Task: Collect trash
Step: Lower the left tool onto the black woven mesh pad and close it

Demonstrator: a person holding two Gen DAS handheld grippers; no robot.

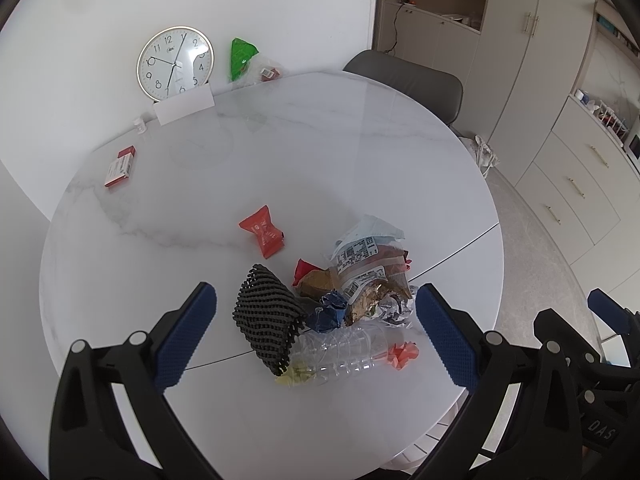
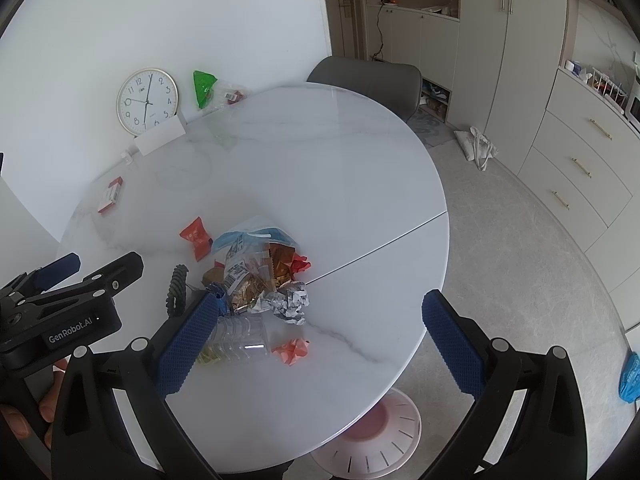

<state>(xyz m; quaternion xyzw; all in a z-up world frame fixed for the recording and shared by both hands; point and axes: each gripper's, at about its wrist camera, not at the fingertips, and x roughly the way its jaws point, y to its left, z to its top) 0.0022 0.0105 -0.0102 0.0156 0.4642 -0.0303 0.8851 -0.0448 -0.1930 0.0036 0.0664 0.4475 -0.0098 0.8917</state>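
A heap of trash lies on the round white marble table (image 1: 320, 152): a black foam net (image 1: 266, 316), a clear plastic bottle (image 1: 340, 354), snack wrappers (image 1: 368, 272), a blue crumple (image 1: 330, 310), crumpled foil (image 2: 290, 302) and a small red bow (image 1: 402, 354). A red wrapper (image 1: 264, 232) lies apart to the left. My left gripper (image 1: 316, 332) is open above the heap. My right gripper (image 2: 316, 332) is open, above the table's near edge beside the bottle (image 2: 240, 338). Both are empty.
A clock (image 1: 175, 63), white card (image 1: 184, 106), green bag (image 1: 240, 56) and red box (image 1: 120, 166) stand at the table's far side. A grey chair (image 1: 404, 76) is behind. A pink-white bin (image 2: 372, 436) sits on the floor under the near edge. Cabinets line the right.
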